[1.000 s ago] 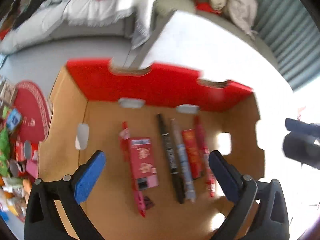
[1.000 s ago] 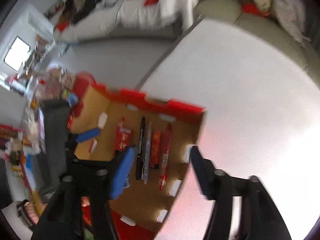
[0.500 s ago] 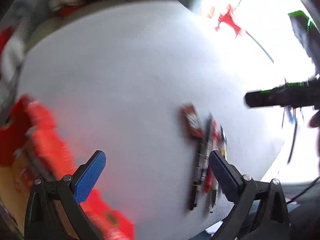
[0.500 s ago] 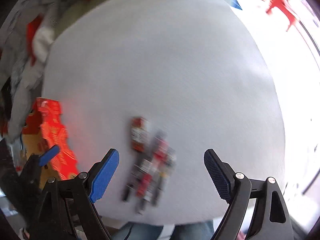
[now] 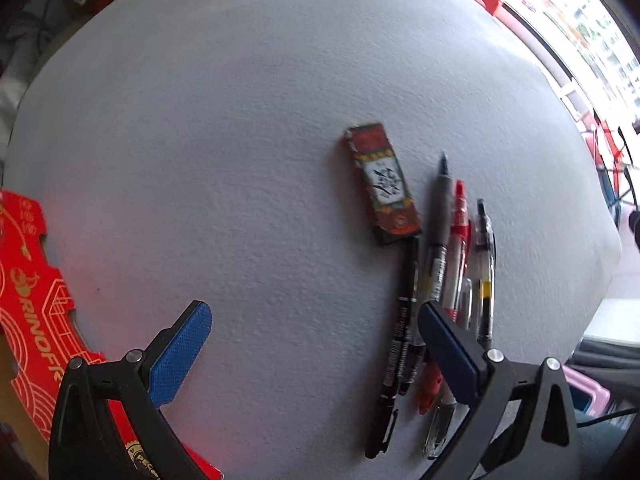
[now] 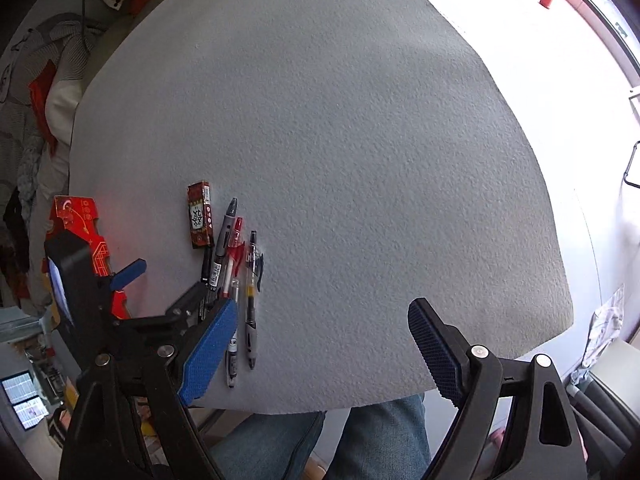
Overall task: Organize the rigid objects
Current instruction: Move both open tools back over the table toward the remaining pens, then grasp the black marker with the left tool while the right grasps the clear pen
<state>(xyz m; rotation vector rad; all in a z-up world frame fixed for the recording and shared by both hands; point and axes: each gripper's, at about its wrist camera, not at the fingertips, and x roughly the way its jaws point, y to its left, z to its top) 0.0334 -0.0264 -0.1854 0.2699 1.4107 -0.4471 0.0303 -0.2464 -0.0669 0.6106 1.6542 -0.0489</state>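
Hovering with jaws apart and empty, the left gripper hides the pens' lower ends behind its right finger; the right gripper, also spread, has them by its left finger, the small box beyond.

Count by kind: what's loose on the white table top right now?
pens: 5 (lying side by side and partly overlapped, one partly hidden by a gripper finger, so the count is my best reading)
small box: 1
Total: 6
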